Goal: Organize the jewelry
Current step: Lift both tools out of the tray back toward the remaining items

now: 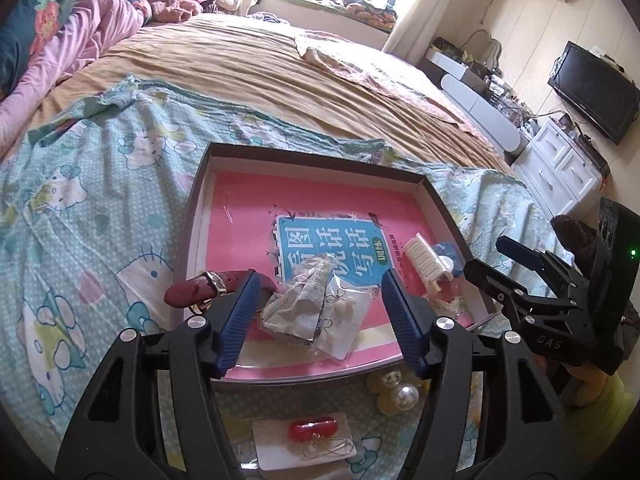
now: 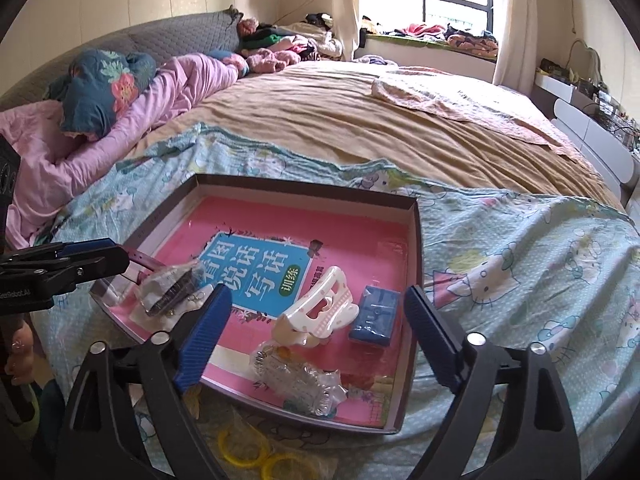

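Note:
A shallow box tray (image 1: 316, 154) (image 2: 416, 240) with a pink book as its floor lies on the bed. In it are a clear packet of earrings (image 1: 320, 308) (image 2: 168, 292), a dark red watch strap (image 1: 200, 286), a white hair claw (image 1: 426, 262) (image 2: 320, 312), a blue box (image 2: 376, 316) and a clear bagged bracelet (image 2: 296, 376). My left gripper (image 1: 320, 320) is open, its fingers either side of the earring packet. My right gripper (image 2: 316, 340) is open and empty above the tray's near edge; it also shows in the left wrist view (image 1: 516, 264).
In front of the tray lie pearl beads (image 1: 396, 394), a white card with a red clip (image 1: 308, 438) and yellow rings (image 2: 248, 452). The bed has a Hello Kitty sheet (image 1: 80, 220) and a tan blanket (image 2: 360, 128). Drawers and a TV (image 1: 592, 88) stand at the right.

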Demonstrator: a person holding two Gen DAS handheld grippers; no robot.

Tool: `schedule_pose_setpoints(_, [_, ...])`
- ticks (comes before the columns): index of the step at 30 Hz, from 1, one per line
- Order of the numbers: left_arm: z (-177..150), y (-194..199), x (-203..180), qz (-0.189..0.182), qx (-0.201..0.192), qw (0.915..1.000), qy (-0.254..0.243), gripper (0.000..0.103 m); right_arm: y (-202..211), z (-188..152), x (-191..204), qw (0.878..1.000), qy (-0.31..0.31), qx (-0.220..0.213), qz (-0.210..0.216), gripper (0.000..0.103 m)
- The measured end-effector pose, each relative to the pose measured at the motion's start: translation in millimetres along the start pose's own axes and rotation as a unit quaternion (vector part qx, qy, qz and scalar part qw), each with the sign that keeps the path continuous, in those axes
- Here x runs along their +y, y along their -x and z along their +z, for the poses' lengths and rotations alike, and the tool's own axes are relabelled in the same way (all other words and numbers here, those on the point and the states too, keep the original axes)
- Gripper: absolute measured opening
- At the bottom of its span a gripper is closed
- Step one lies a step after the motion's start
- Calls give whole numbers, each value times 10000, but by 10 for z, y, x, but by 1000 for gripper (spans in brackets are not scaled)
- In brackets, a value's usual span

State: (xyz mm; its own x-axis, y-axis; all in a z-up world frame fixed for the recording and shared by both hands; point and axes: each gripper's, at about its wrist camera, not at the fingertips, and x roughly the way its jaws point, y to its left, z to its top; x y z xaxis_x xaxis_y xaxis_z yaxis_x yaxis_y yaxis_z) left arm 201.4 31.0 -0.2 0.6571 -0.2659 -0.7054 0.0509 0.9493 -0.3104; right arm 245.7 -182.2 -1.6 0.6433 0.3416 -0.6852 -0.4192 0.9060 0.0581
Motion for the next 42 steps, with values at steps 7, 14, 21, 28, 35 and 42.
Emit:
schedule_pose_setpoints(7, [25,153,-16,20,-185,9998,51,67,171,7,-51,9998,-157,-106,85,91])
schedule_pose_setpoints(14, [31,300,-45,80,-343,9994,26,82,341,14,-71,9994,-245,-226,125,91])
schedule_pose_setpoints(21, [19,472,-49,117,-528,9985,106,93,512,12,-65,9989,-274,-363,104,92])
schedule_pose_setpoints(28, [2,634,-61,120,-667,9976,127,93,696,13,-50,9981,-270,-540,112,92])
schedule_pose_setpoints(35, [-25,810,-74,163,-852,9962,123,93,824,4,-36,9975,-259,-645,126,92])
schedule_pose_setpoints(42, [-56,910,-117,177,-939,9954,80,93,929,-37,-15,9972,-232,-695,147,92])
